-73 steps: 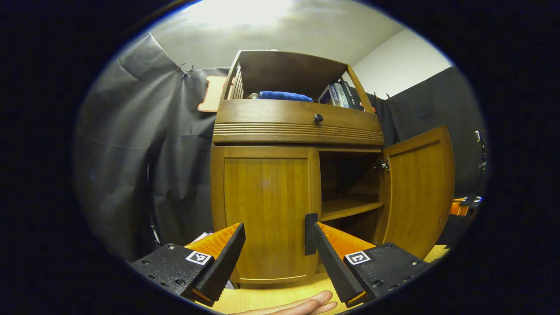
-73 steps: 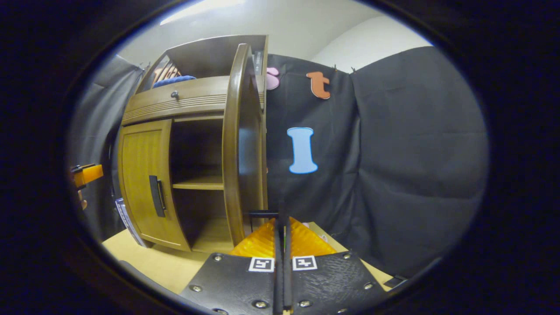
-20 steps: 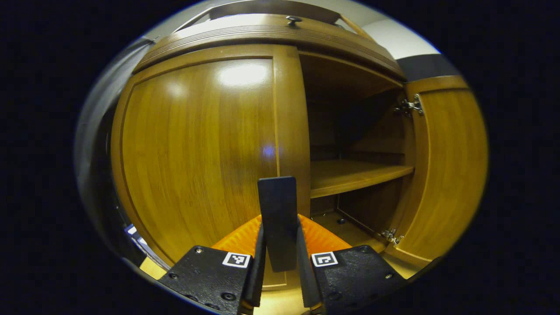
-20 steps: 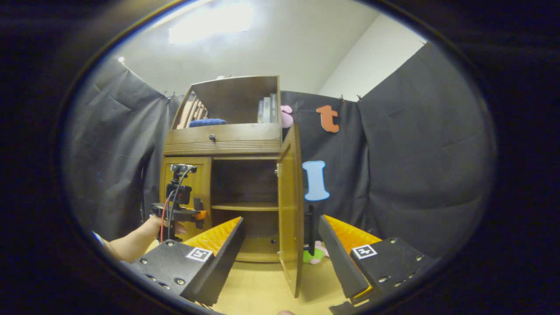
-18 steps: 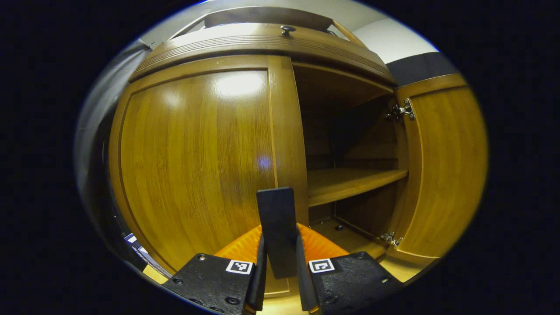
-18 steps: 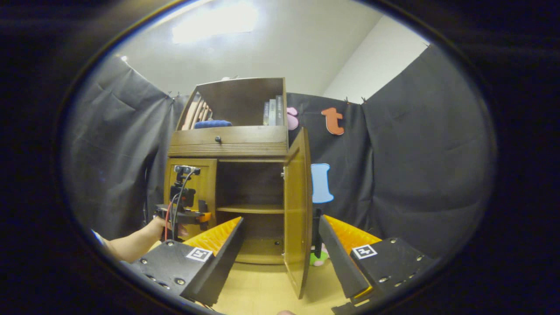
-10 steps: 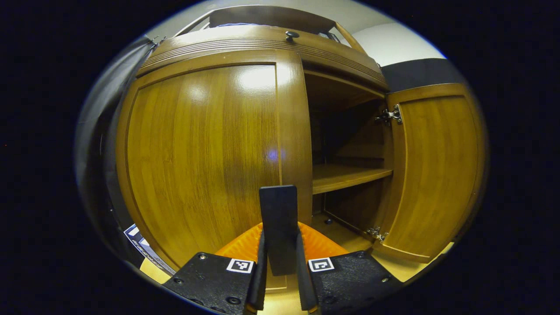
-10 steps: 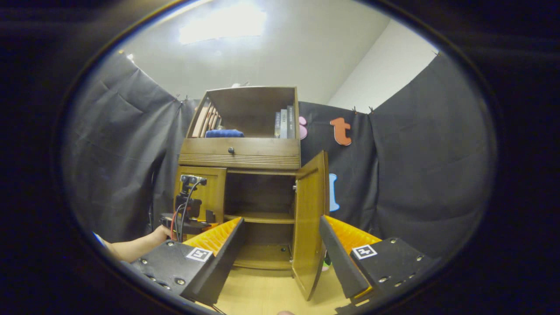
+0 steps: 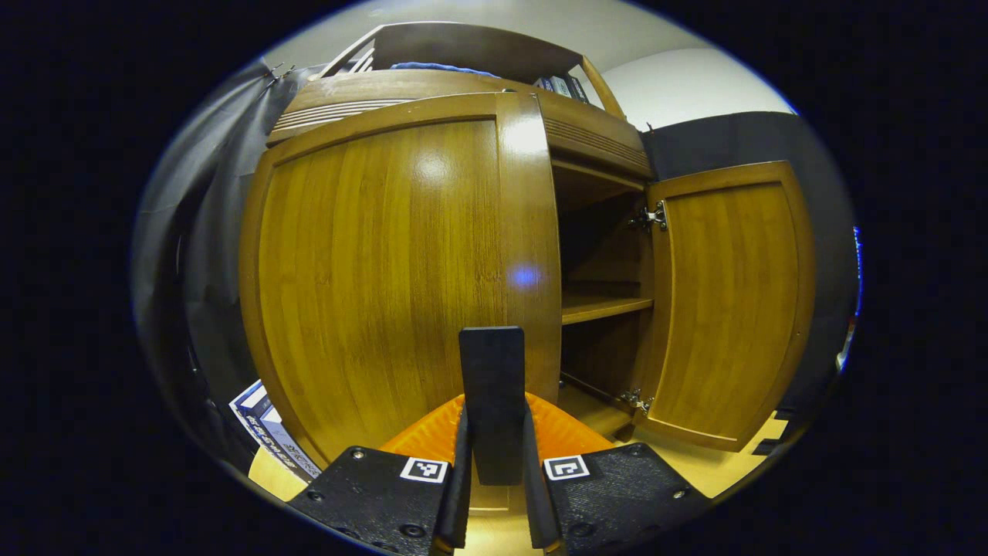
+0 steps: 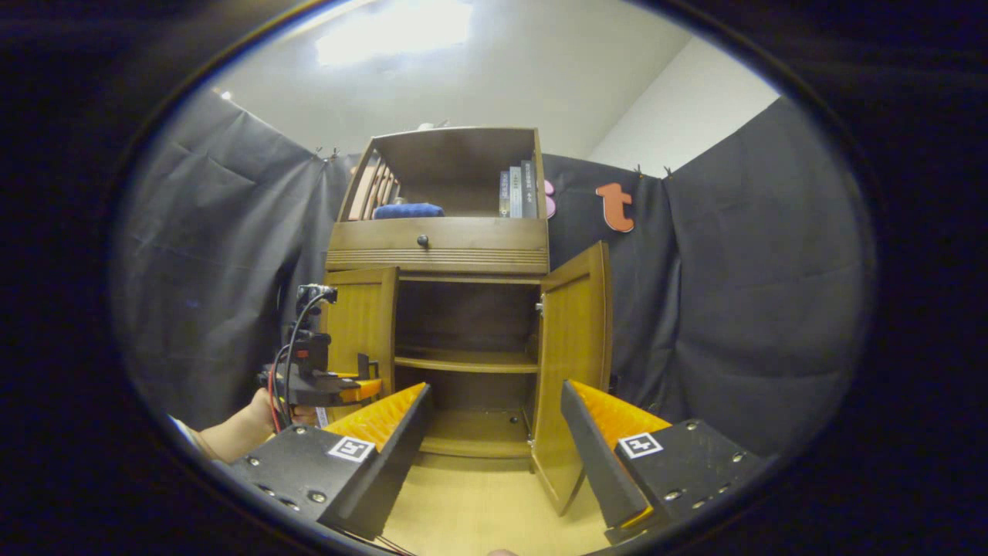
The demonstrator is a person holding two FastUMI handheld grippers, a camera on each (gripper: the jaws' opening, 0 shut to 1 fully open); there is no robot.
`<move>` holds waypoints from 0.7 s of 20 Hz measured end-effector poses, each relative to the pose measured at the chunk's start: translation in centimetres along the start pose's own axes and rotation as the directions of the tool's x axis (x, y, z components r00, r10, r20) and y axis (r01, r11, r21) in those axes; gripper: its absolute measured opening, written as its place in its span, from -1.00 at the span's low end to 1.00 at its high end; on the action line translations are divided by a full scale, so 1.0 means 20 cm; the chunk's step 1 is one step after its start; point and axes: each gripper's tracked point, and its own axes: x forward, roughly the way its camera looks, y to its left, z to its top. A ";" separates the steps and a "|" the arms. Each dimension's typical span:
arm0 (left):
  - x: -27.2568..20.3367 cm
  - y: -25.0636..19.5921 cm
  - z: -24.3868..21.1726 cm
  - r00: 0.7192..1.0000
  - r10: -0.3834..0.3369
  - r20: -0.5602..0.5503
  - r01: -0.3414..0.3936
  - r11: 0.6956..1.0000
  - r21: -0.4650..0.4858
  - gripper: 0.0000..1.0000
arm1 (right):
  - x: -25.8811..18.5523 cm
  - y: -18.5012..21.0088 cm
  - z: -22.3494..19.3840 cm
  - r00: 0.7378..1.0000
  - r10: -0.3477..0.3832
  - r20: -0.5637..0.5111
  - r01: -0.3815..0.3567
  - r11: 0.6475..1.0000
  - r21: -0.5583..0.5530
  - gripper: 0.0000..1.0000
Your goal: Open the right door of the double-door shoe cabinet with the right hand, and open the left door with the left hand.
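Wooden shoe cabinet (image 10: 437, 245), from its left: left door (image 9: 386, 270) ajar, left gripper (image 9: 494, 463) clamped on its dark handle (image 9: 492, 401); right door (image 10: 571, 363) stands wide, right gripper (image 10: 494, 440) spread, empty. Step: second door; next, probably pull farther outward.

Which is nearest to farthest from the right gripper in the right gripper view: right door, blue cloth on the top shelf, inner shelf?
Measured from the right gripper:
1. Right door: swung open, its free edge just ahead, slightly right.
2. Inner shelf: inside the cabinet, straight ahead behind the door opening.
3. Blue cloth: up in the open top compartment, to the left, farthest.
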 end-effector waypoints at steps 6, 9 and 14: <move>-0.22 0.04 -0.01 1.000 -0.007 0.013 0.007 1.000 0.013 -0.36 | 0.02 0.03 -0.04 1.000 -0.007 0.015 0.006 1.000 0.018 0.98; -0.31 0.07 -0.01 1.000 0.002 0.021 -0.001 1.000 -0.004 -0.34 | 0.03 0.04 -0.05 1.000 -0.011 0.024 0.011 1.000 0.012 0.98; -0.45 0.15 0.00 0.997 0.057 0.049 -0.058 0.998 0.009 -0.38 | 0.05 0.05 -0.11 1.000 0.006 0.009 -0.007 1.000 0.027 0.98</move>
